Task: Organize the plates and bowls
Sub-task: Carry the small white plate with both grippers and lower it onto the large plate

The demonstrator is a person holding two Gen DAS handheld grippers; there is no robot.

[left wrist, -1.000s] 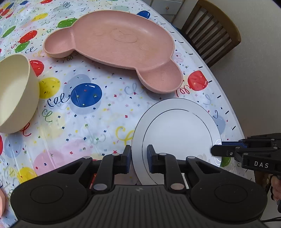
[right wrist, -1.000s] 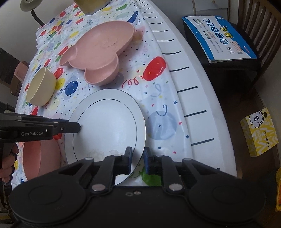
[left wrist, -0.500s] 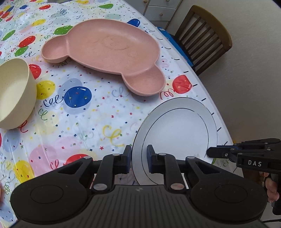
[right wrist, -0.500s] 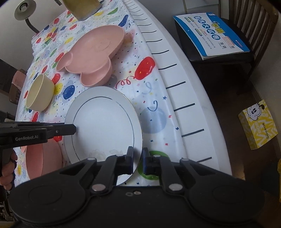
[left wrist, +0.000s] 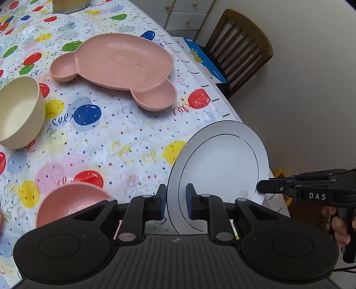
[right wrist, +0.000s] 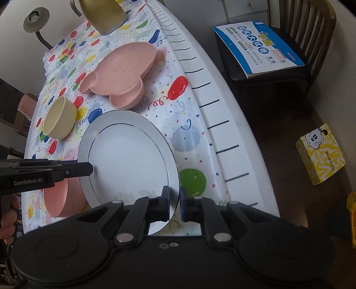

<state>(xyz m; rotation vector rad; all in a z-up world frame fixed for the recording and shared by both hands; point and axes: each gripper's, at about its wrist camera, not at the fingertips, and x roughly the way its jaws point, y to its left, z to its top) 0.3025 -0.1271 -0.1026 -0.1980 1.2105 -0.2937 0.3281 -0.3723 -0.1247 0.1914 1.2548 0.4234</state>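
Note:
A white round plate (left wrist: 222, 164) with a thin dark ring hangs above the table, held at two opposite rims. My left gripper (left wrist: 176, 203) is shut on its near-left rim, and my right gripper (right wrist: 174, 203) is shut on the opposite rim of the white plate (right wrist: 129, 160). Each gripper shows in the other's view: the right gripper (left wrist: 261, 186) and the left gripper (right wrist: 91, 170). A pink bear-shaped divided plate (left wrist: 120, 66) lies further back. A cream bowl (left wrist: 15, 111) sits to the left, and a pink bowl (left wrist: 73, 200) lies below the lifted plate's left side.
The balloon-print tablecloth (left wrist: 111, 137) covers a round table whose edge (right wrist: 233, 133) curves along the right. A wooden chair (right wrist: 300, 44) with a blue booklet (right wrist: 258, 47) stands beyond it. A yellow box (right wrist: 320, 153) lies on the floor. A gold lamp base (right wrist: 102, 13) stands at the back.
Both grippers have risen with the white plate, lifting it off the cloth and toward the table edge. The pink bowl has come into the left wrist view.

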